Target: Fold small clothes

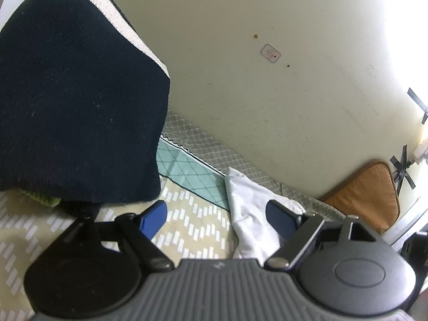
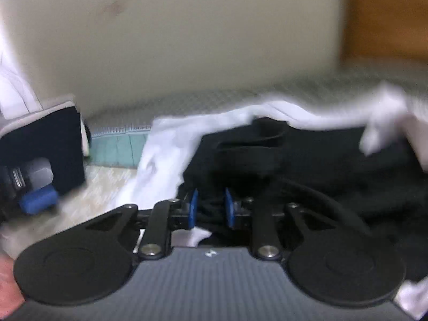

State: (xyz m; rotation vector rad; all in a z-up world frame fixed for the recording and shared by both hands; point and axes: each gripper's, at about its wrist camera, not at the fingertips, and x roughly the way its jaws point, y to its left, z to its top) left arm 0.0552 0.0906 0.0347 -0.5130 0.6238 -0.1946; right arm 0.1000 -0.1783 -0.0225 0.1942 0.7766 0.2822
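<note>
Left wrist view: the left tongs [image 1: 216, 214] are spread and hold nothing, above a patterned bed cover [image 1: 187, 219]. A navy knit garment [image 1: 80, 101] with a cream stripe looms at the left, a white cloth [image 1: 248, 208] lies toward the wall [image 1: 267, 80], and an orange cushion [image 1: 369, 195] leans there. Right tongs [image 2: 211, 208] pinch a black garment [image 2: 307, 165] under blurred white fabric [image 2: 187, 139].

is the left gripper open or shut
Open: the left gripper has its blue fingertips set wide apart, with only the patterned bedsheet showing between them.
</note>
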